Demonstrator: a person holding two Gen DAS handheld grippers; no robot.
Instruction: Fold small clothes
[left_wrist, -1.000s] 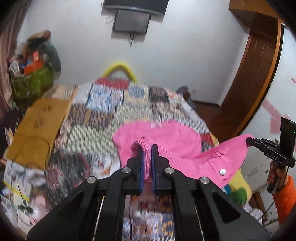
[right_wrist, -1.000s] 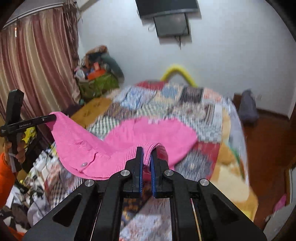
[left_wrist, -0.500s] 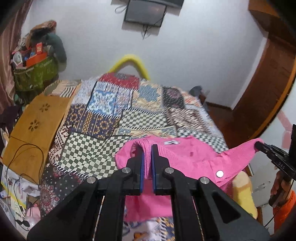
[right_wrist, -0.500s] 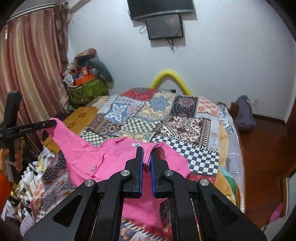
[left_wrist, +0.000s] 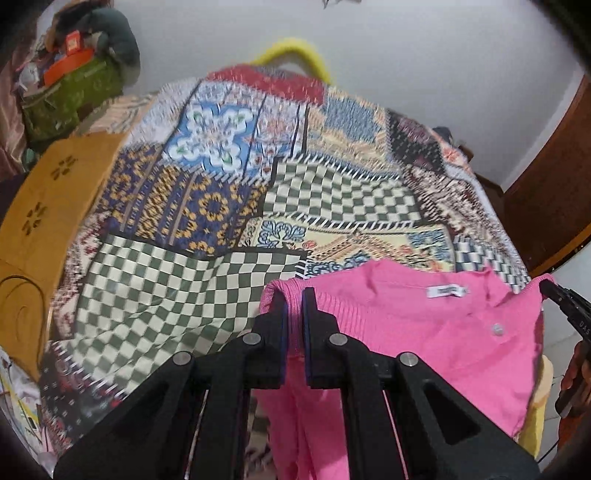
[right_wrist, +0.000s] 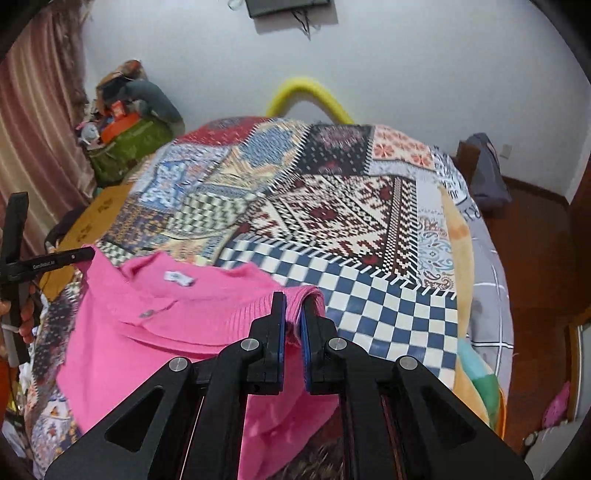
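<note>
A small pink knit sweater (left_wrist: 424, 332) with a white neck label and a button hangs stretched between my two grippers over the near edge of a patchwork bed. My left gripper (left_wrist: 293, 295) is shut on its ribbed left corner. My right gripper (right_wrist: 293, 301) is shut on the other ribbed corner; the sweater (right_wrist: 155, 332) spreads to its left. The right gripper's tip (left_wrist: 565, 299) shows at the far right of the left wrist view, and the left gripper's tip (right_wrist: 55, 260) at the left of the right wrist view. The sweater's lower part hangs out of sight.
The patchwork quilt (left_wrist: 258, 177) covers the bed (right_wrist: 351, 206). A yellow-brown board (left_wrist: 48, 199) lies at the bed's left side. A green bag with clutter (right_wrist: 125, 144) stands at the back left. A wooden floor and dark bag (right_wrist: 487, 173) lie to the right.
Both grippers have moved forward and lower over the bed, still holding the sweater. It now hangs flatter and more spread, with its label in view.
</note>
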